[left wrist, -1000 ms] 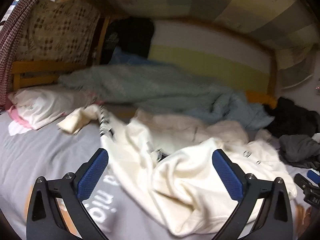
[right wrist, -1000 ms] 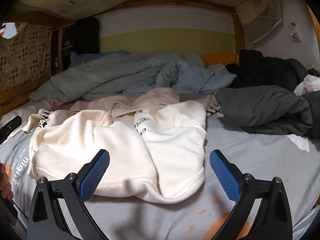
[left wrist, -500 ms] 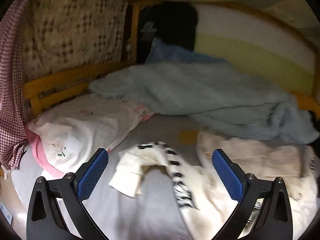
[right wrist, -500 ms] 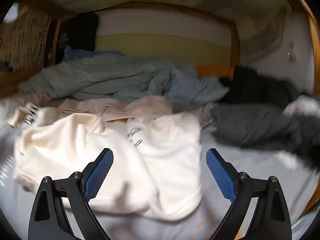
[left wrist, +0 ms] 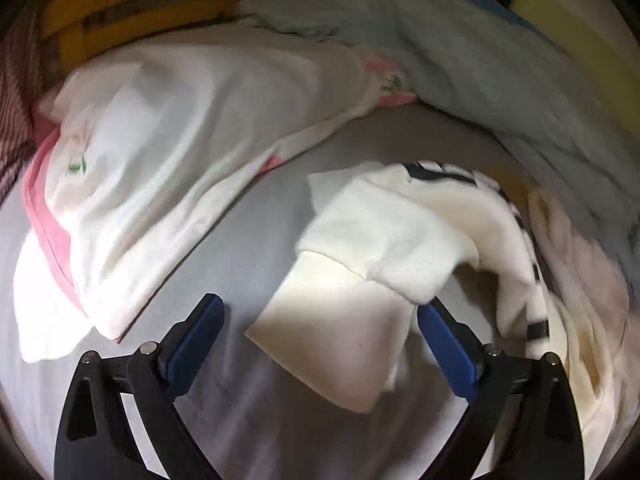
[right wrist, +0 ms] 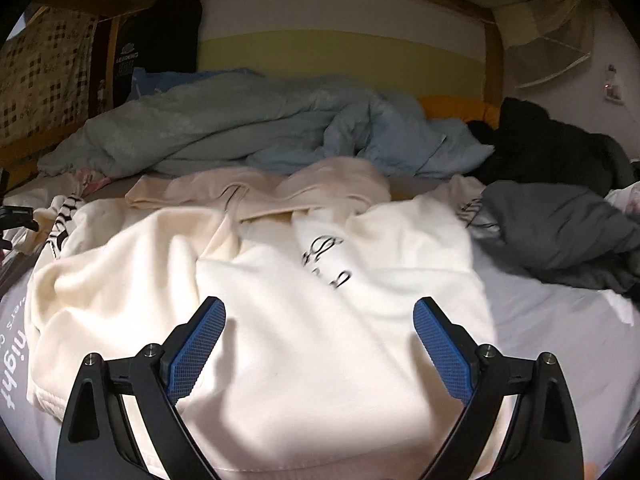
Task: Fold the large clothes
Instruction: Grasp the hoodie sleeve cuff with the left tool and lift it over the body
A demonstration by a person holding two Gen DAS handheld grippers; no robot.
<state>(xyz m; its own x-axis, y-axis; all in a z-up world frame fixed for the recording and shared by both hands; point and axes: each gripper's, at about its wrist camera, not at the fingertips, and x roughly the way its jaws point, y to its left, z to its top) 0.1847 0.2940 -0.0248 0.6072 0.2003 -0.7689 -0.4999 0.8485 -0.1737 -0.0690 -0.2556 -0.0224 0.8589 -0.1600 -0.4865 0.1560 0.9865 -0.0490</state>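
Hovering over the sleeve cuff [left wrist: 332, 340] of the cream sweatshirt [right wrist: 320, 320], the left gripper [left wrist: 320, 320] had its jaws wide but starting to close, and the cuff lay between the blue pads with neither pad pressing on it yet. That sleeve trailed out across the grey bedsheet [left wrist: 240, 240], just beside a white-and-pink pillow [left wrist: 160, 152]. Over on the other side, the right gripper [right wrist: 320, 320] hung above the sweatshirt's body, jaws spread wide and holding nothing. The garment itself was a rumpled heap in the middle of the bed, its black lettering creased, with a pale blue duvet [right wrist: 240, 132] behind it and dark grey clothing [right wrist: 560, 236] to the right. By the look of it, folding had barely begun: nothing was flattened, no fold was made, and the sleeve, body and hem all remained to be laid out.
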